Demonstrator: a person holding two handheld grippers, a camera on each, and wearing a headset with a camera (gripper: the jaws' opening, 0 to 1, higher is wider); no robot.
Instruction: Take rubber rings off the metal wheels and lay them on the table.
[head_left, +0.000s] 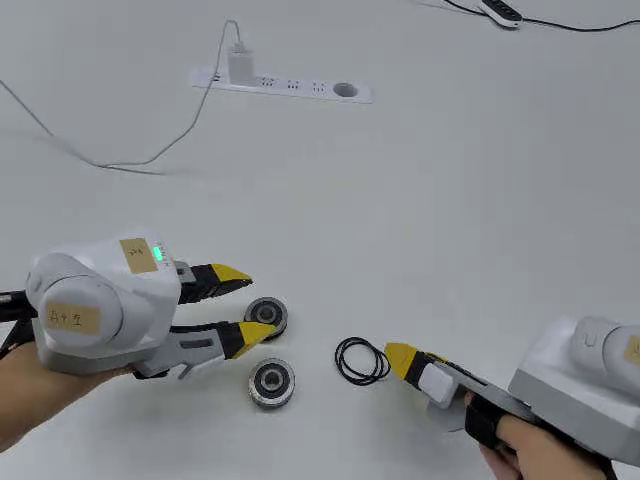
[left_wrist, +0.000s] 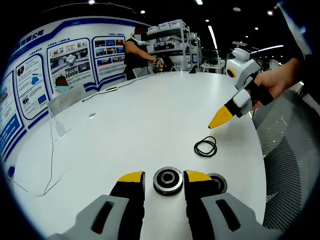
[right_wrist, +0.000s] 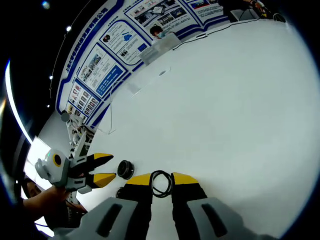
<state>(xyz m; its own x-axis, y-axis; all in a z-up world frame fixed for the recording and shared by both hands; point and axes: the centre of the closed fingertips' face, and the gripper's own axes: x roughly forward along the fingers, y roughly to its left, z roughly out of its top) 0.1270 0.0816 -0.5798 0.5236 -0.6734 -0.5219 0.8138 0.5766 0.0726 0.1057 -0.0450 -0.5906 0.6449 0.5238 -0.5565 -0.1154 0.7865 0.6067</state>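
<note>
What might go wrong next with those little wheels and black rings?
The left gripper, jaws open, flanks a loose metal wheel; closing off-centre could squirt it away. The second wheel lies close beside one jaw and might get knocked. The right gripper has its open tips around the rubber rings lying on the table and could drag them.

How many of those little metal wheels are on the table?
2. One wheel lies just ahead of the left gripper, between its open fingers. The second wheel lies beside it, nearer the person. Both are left of the black rings.
</note>
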